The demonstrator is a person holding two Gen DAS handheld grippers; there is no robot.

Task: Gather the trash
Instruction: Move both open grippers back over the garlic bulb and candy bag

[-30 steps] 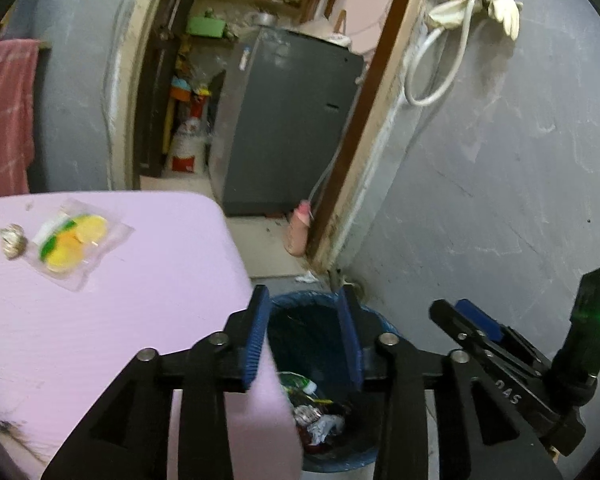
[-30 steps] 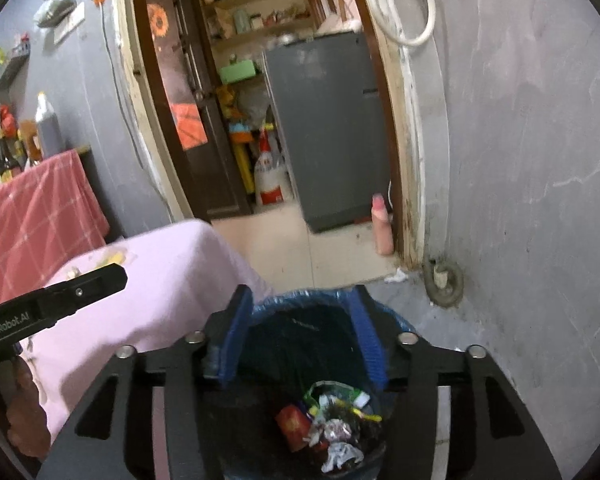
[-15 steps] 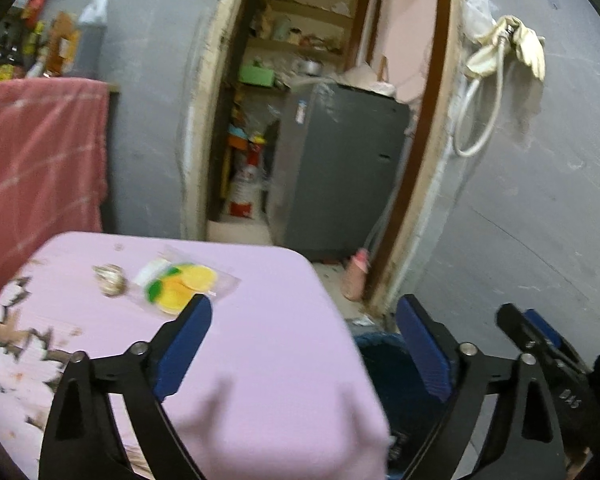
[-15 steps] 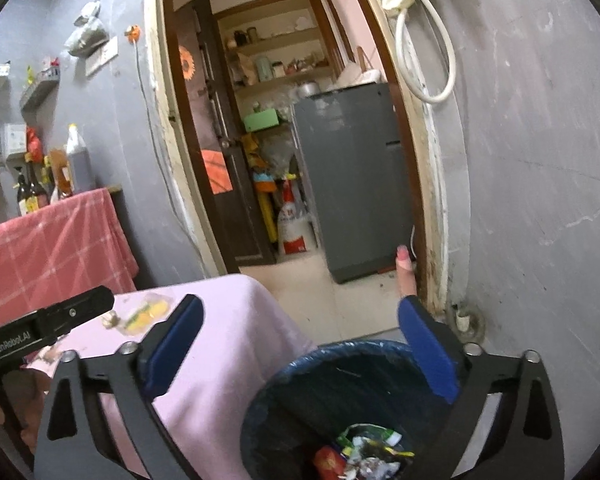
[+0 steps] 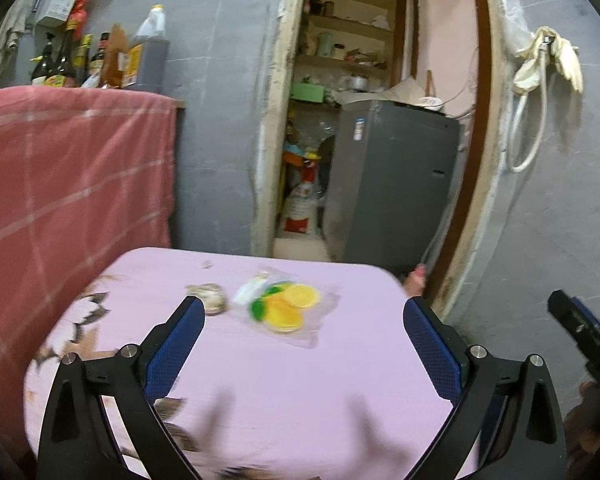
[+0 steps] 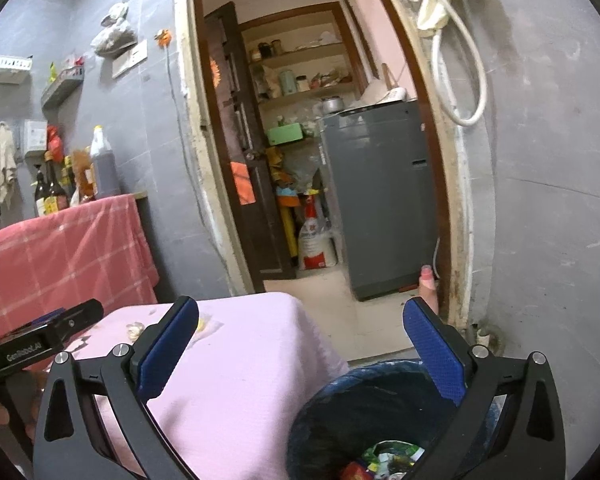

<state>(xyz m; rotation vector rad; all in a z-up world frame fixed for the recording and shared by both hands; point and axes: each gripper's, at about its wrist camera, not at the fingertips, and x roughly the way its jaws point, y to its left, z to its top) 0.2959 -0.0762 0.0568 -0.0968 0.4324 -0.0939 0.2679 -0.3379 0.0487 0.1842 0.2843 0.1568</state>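
1. Two grippers hang empty: the left gripper (image 5: 304, 312) is still spreading its jaws above the pink table (image 5: 340, 392), and the right gripper (image 6: 300, 320) is spread wide.
2. A lemon wrapper (image 5: 286, 308) and crumpled scrap (image 5: 210, 298) lie near the table's far edge.
3. The blue bin (image 6: 340, 400), holding trash, stands beside its right edge.

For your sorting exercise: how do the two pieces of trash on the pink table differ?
The clear wrapper lies flat; the crumpled wad is bunched up. The wrapper is see-through with yellow and green print; the wad is dull grey-brown. The wrapper covers more cloth. Both lie side by side on the pink table, ungripped.
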